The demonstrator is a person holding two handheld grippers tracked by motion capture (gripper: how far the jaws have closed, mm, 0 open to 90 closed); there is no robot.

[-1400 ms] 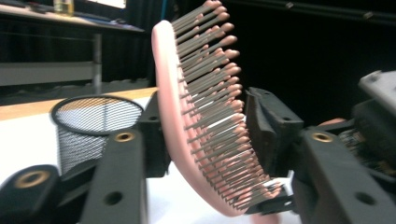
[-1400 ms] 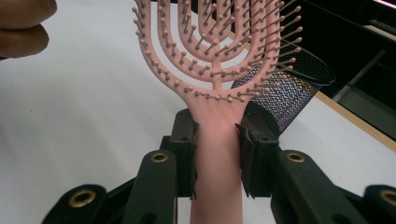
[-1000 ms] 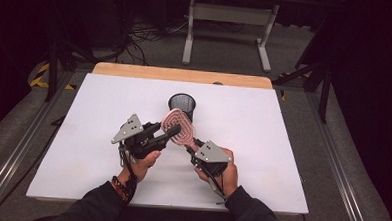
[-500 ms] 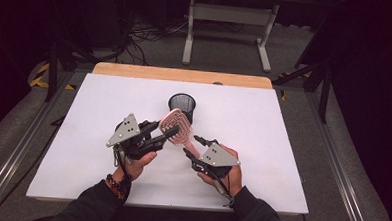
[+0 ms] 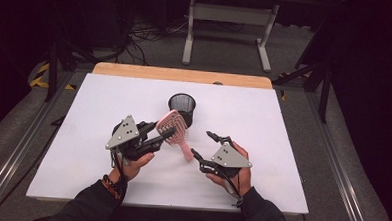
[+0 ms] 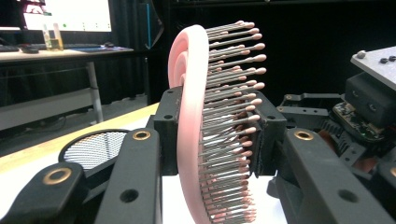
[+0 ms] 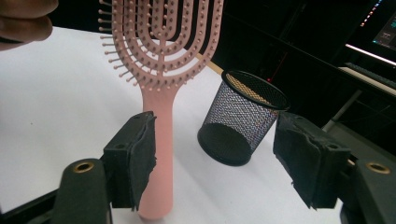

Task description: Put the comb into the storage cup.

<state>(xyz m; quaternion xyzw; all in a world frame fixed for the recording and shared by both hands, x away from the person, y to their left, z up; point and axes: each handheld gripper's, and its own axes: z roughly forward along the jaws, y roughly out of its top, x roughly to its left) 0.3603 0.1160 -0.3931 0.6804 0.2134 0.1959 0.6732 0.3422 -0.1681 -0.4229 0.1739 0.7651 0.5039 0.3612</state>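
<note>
My left hand-held gripper (image 5: pixel 165 134) is clamped on the head of the pink brush (image 5: pixel 174 130), one pad on the back and the other among the bristles, as the left gripper view shows (image 6: pixel 205 126). The brush hangs above the white bench (image 5: pixel 282 144), handle slanting down toward me, with the mesh cup (image 5: pixel 182 107) just behind it. My right hand-held gripper (image 5: pixel 202 146) stands wide open and holds nothing; in the right gripper view the handle (image 7: pixel 159 154) lies against the inside of the left-hand pad (image 7: pixel 135 158), while the other pad (image 7: pixel 303 158) is well apart, with the cup (image 7: pixel 243 116) showing between them.

I judge the step in hand to be getting the brush into the cup, handle first. To do it well I would keep the left grip firm, since bristles give and the head could twist. I would tilt the brush until the handle points straight down, carry it over the middle of the rim, and lower it slowly so the tip does not catch the mesh or tip the light cup. The right hand-held gripper could steady the handle or the cup, but it should stay clear of the rim. I'd let go only once the handle rests on the bottom.
</note>
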